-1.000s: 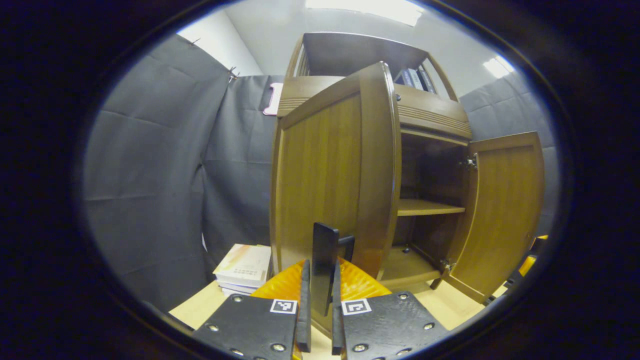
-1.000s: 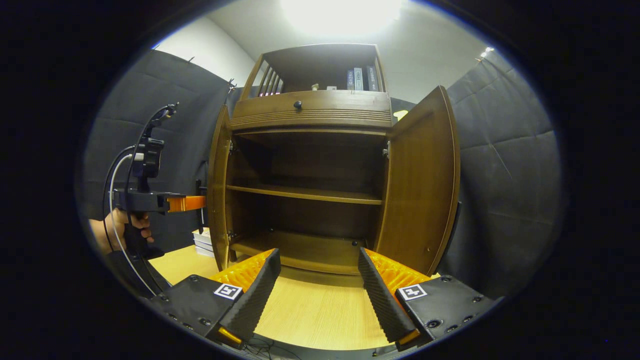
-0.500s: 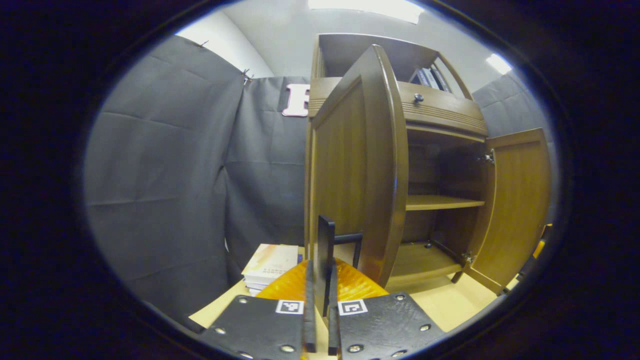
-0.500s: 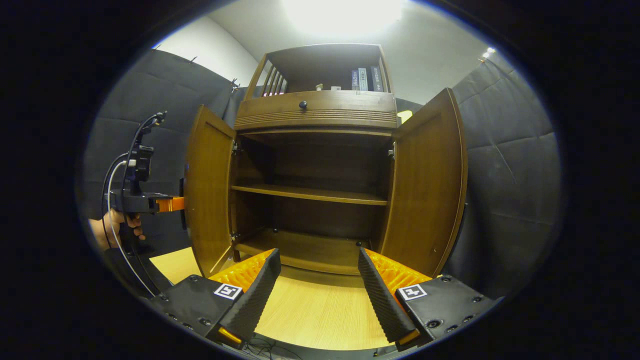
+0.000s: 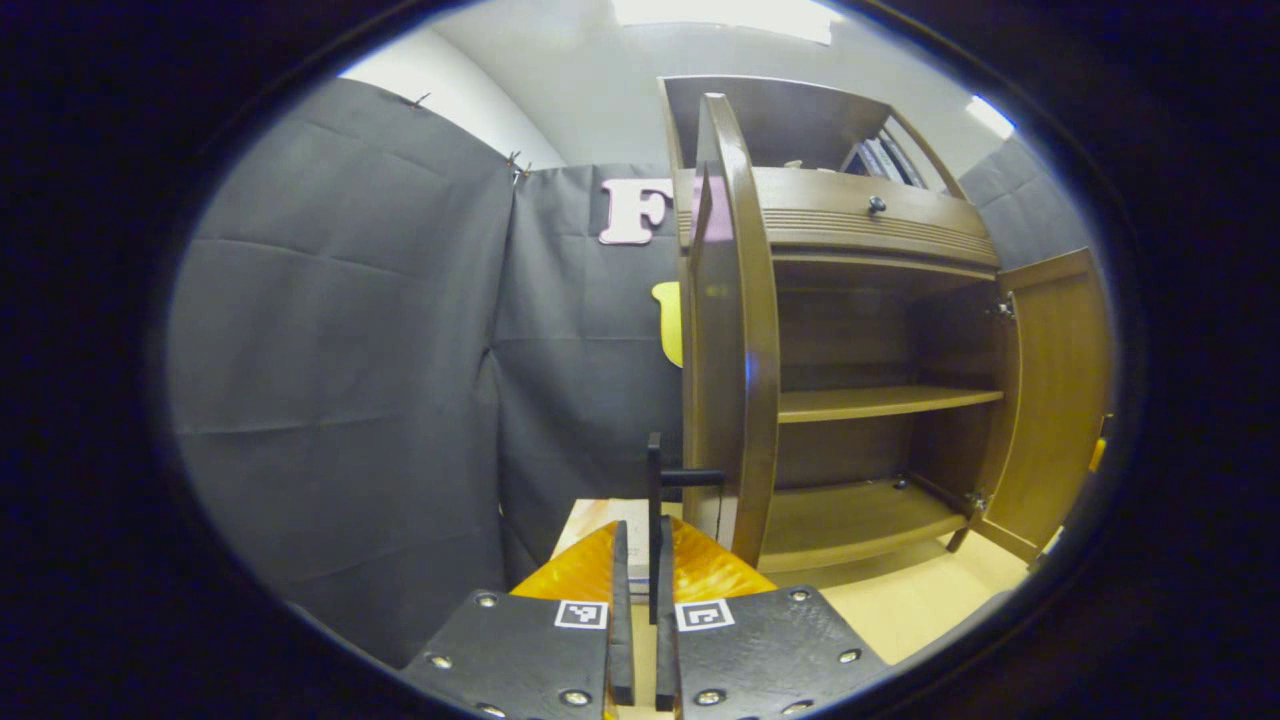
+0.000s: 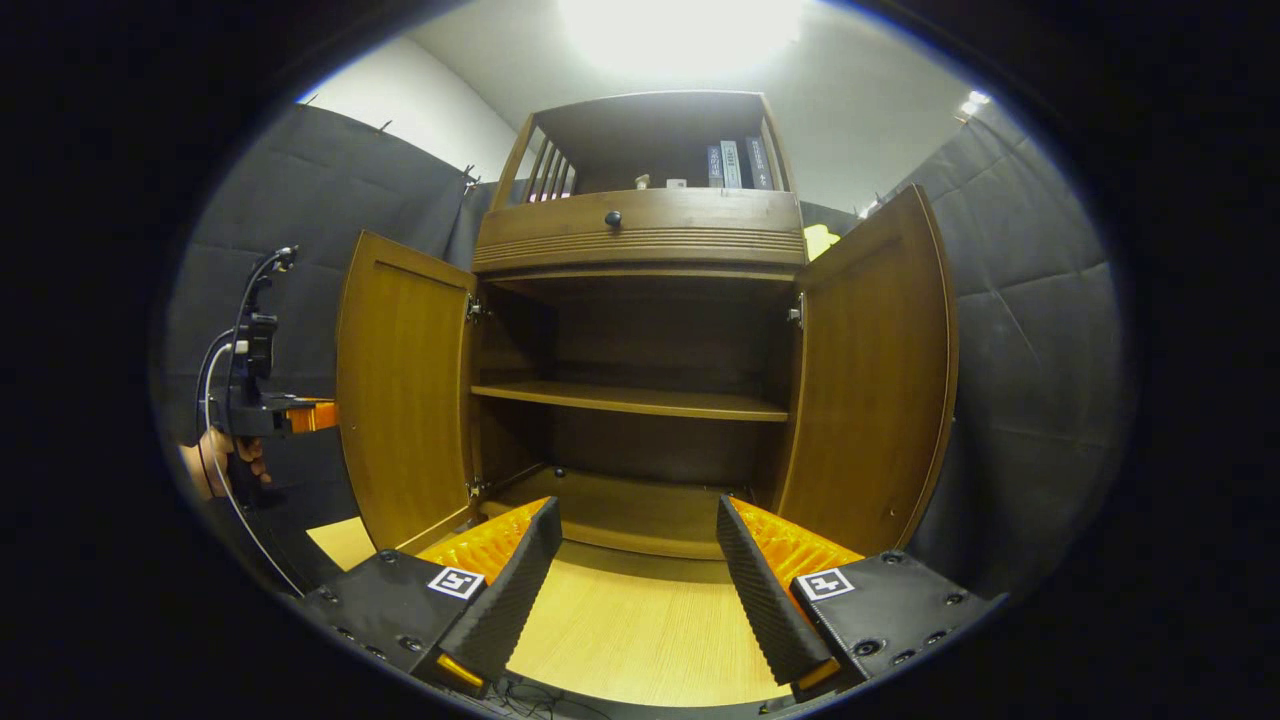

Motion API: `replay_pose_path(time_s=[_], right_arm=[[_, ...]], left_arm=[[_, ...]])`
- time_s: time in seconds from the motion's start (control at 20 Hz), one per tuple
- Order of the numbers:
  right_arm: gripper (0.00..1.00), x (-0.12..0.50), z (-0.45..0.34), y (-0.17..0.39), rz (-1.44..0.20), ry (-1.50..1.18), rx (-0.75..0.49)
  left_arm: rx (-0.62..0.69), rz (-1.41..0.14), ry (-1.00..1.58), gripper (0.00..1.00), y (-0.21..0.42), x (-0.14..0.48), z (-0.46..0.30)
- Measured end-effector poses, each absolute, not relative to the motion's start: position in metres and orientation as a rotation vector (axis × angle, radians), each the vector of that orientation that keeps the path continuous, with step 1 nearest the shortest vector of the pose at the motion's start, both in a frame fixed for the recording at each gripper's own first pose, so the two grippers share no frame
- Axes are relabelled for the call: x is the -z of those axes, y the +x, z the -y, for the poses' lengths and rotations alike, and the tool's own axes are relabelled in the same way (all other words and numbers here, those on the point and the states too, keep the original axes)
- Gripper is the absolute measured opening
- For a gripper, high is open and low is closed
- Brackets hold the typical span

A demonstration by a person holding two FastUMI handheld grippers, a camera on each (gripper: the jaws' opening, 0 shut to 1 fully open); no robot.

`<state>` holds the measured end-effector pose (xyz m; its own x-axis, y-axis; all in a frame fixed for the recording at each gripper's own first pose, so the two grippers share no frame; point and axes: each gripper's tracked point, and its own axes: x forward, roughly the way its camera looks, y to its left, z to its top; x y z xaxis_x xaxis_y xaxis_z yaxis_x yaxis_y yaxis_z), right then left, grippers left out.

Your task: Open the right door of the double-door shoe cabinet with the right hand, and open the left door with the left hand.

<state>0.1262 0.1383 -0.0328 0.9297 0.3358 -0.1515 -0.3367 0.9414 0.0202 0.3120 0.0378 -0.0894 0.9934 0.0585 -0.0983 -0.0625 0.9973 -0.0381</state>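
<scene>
Left jaws clamped on the handle, right jaws spread and holding nothing.
Left gripper point(image 5: 640, 640) pinches the slim bar handle point(image 5: 655, 480) of left door point(image 5: 725, 330), frame centre; right gripper point(image 6: 635, 585) idles below the cabinet point(image 6: 640, 330), right door point(image 6: 870, 390) swung wide at frame right. Doors look rigid, hinged, light; the handle is the hold.

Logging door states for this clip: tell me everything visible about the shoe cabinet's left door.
The left door is a tall brown wood-look panel with a raised frame and a rounded free edge, hinged to the shoe cabinet at top and bottom. It stands swung wide open, showing its inner face in the right gripper view and nearly edge-on in the left gripper view. A dark bar handle juts from its outer face; the left tool is shut on it.
</scene>
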Motion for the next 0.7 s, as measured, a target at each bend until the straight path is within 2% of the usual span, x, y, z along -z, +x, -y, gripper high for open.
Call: replay_pose_path(time_s=[0.2, 0.4, 0.7], right_arm=[[0.97, 0.026, -0.136, 0.121, -0.139, 0.01, -0.333], [0.97, 0.016, -0.132, 0.112, -0.118, 0.001, -0.32], [0.98, 0.005, -0.125, 0.092, -0.096, 0.0, -0.296]], left_arm=[[-0.116, -0.086, -0.05, 0.11, 0.3, 0.086, -0.06], [-0.107, -0.068, -0.047, 0.09, 0.285, 0.076, -0.061], [-0.053, -0.037, -0.043, 0.12, 0.267, 0.063, -0.055]])
